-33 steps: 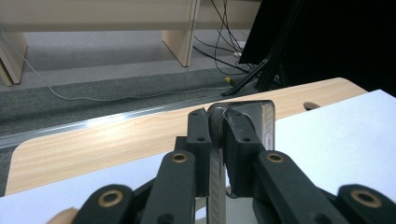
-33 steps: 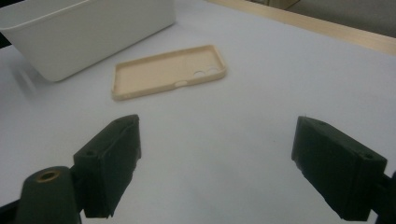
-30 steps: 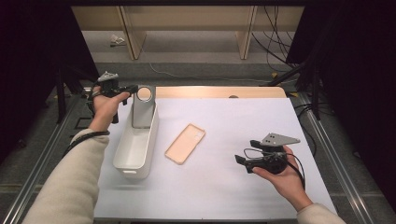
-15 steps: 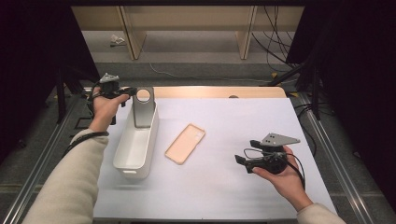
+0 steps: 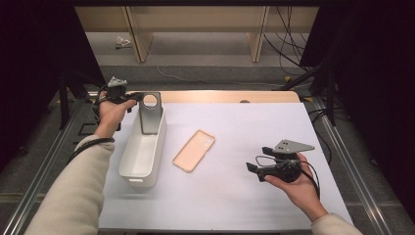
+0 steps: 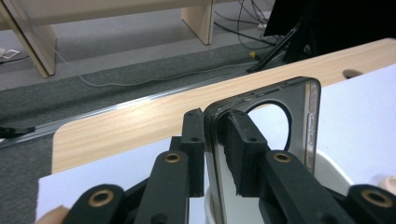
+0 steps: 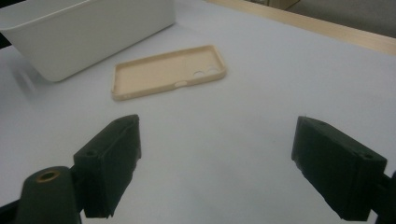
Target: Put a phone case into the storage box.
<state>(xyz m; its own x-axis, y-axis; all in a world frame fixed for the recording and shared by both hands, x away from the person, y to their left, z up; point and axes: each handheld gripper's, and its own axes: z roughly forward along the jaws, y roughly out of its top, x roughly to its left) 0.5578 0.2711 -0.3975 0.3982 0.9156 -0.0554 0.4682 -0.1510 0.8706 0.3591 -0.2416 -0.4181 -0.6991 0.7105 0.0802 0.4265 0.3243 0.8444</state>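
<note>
Dark phone case (image 5: 149, 114), upright in white bin (image 5: 142, 154)

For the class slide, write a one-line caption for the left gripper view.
Left gripper holds a dark phone case upright by its edge over the white bin.

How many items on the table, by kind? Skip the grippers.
Phone cases: 2 (grey case standing in the bin, beige case flat on the mat)
White bin: 1
Total: 3
</note>
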